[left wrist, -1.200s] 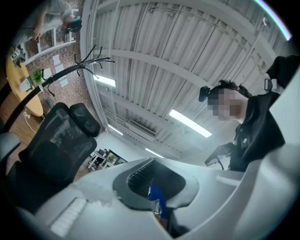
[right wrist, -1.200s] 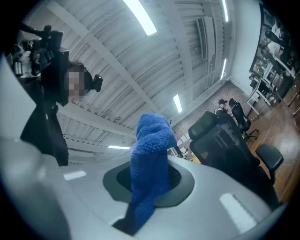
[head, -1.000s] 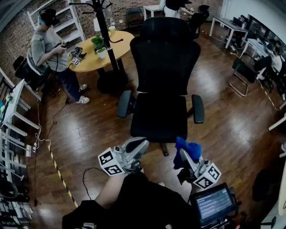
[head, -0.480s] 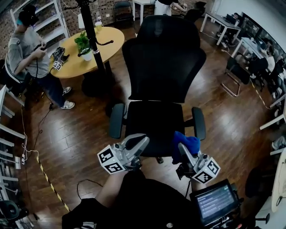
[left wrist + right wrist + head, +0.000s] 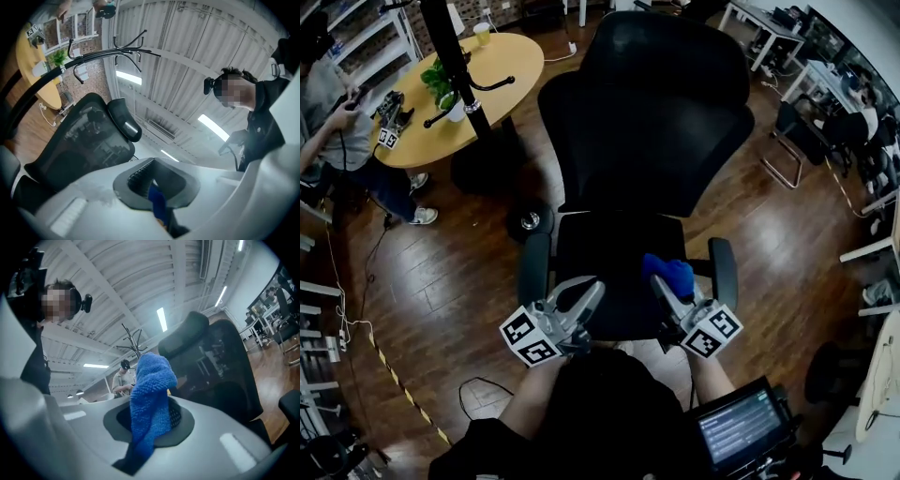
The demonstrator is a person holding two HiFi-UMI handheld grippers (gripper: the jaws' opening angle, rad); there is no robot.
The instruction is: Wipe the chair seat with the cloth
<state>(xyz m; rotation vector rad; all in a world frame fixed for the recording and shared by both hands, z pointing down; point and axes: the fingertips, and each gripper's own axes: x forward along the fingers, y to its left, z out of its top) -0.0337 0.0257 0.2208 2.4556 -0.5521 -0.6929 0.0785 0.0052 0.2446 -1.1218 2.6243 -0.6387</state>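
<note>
Right tongs (image 5: 151, 422): closed on the blue cloth (image 5: 151, 392), which is pinched between the pads. The cloth rises in a bunched fold past the tips, and a darker end trails back toward the camera.
Left tongs (image 5: 154, 180): drawn together and holding nothing from the scene. Only a thin blue sliver shows in the narrow gap, and what it is cannot be told.
Tongs count: two, side by side at the lower middle of the head view. Each has one marker cube, the left cube (image 5: 528, 337) and the right cube (image 5: 710, 331).
Cloth count: one. In the head view it sits over the front right part of the seat (image 5: 605, 248), just inside the right-hand armrest (image 5: 724, 270). Whether it touches the seat cannot be told.
Chair (image 5: 647, 112): one, black, with a tall backrest filling the upper middle of the frame. It has two armrests, and the other armrest (image 5: 532, 267) is at the left of the seat. The left tongs point at the seat's front left edge.
Arms: the person's two forearms come up from the bottom edge to the tongs.
Surface (image 5: 502, 70): one round yellow top at the upper left, carrying a potted plant (image 5: 442, 89) and a cup (image 5: 483, 31).
Coat stand (image 5: 448, 42): one dark pole, just in front of the surface.
Other person (image 5: 328, 103): seated at the far left edge, beside the surface.
Floor (image 5: 459, 272): dark wood boards.
Screen (image 5: 736, 431): one, lit, at the lower right.
</note>
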